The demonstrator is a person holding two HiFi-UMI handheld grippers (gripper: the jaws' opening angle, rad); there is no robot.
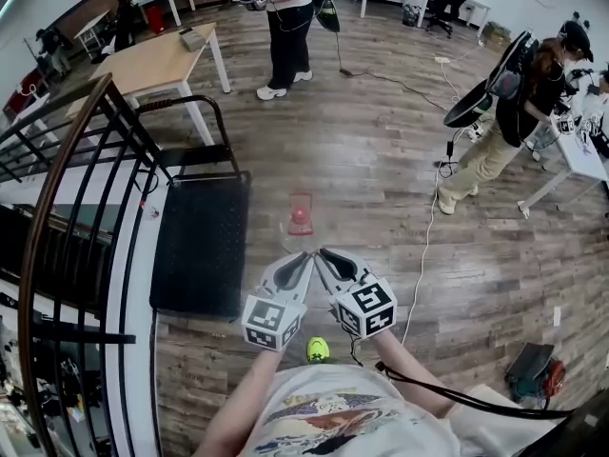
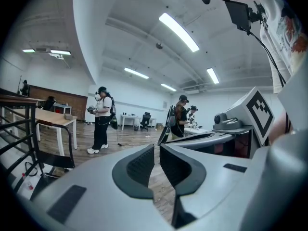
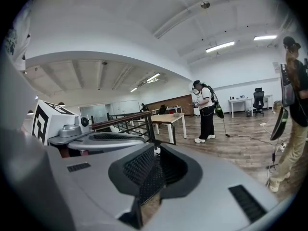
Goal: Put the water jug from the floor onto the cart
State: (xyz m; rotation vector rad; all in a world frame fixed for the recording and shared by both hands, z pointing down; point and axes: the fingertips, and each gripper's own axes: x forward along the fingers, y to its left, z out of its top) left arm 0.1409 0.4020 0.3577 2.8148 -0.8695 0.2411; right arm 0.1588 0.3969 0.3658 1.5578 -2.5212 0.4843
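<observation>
An open-plan office with a wood-plank floor, seen from a camera on a person's head. The water jug, red at the top from this angle, stands on the floor just beside the right edge of a flat black cart, apart from it and not yet loaded. The cart's curved black handle rises at its far end, next to a black railing with a wooden handrail.

The person holds the left hand-held gripper and the right hand-held gripper side by side, tips close together, pointing at the jug from a little short of it and touching neither jug nor cart. In the left gripper view the ribbed pads stand together with only a thin slit between them and nothing in it. The right gripper view shows the same: pads drawn together, nothing held.

Behind the cart, a wooden worktop on white legs carries a small box. One person in dark trousers stands at the far end of the room; another in tan trousers leans over a white desk at right. A white cable trails across the planks, and a yellow-green shoe shows below the grippers.
</observation>
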